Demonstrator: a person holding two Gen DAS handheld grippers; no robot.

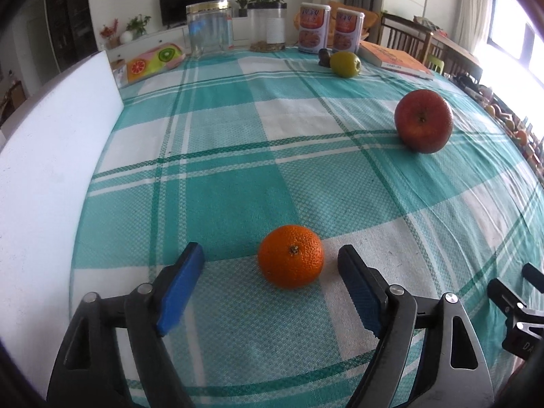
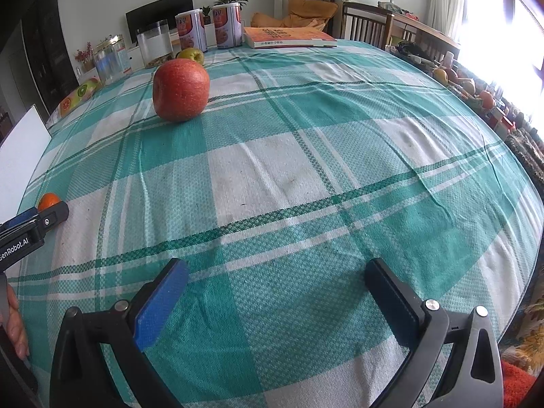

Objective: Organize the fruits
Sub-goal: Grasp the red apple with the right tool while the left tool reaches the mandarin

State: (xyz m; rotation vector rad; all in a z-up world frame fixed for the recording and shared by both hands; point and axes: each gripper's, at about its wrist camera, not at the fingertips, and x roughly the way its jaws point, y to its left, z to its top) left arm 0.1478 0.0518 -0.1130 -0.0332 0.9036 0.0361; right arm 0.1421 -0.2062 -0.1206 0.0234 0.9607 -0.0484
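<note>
Because the orange (image 1: 290,256) lies low on the table (image 1: 238,136) with its stem scar turned toward the camera, the left tongs (image 1: 271,258) are held level with the cloth and spread wide, one blue pad (image 1: 180,292) on either side of the fruit. Nothing is gripped yet: a clear gap is seen between each pad and the peel, the wider one on the left side. The fruit is thus bracketed, not held, and a further push forward appears to be needed before a closing would seat it between the pads rather than at their tips.

The right tongs (image 2: 277,273) are kept equally wide and empty, hovering over a bare checked stretch of the table, well apart from any fruit. This idle placement is judged to leave the way free for the left side to work first.

A red apple (image 1: 424,120) is set farther back and to the right, and a green apple (image 1: 345,64) stands near the far edge, just beside two printed tins (image 1: 314,28). A white board (image 1: 51,170) is propped along the left edge. Where the fruits are to be gathered cannot be told; no bowl or tray is seen. The round orange is likely to roll if it is nudged by one pad before the other.
</note>
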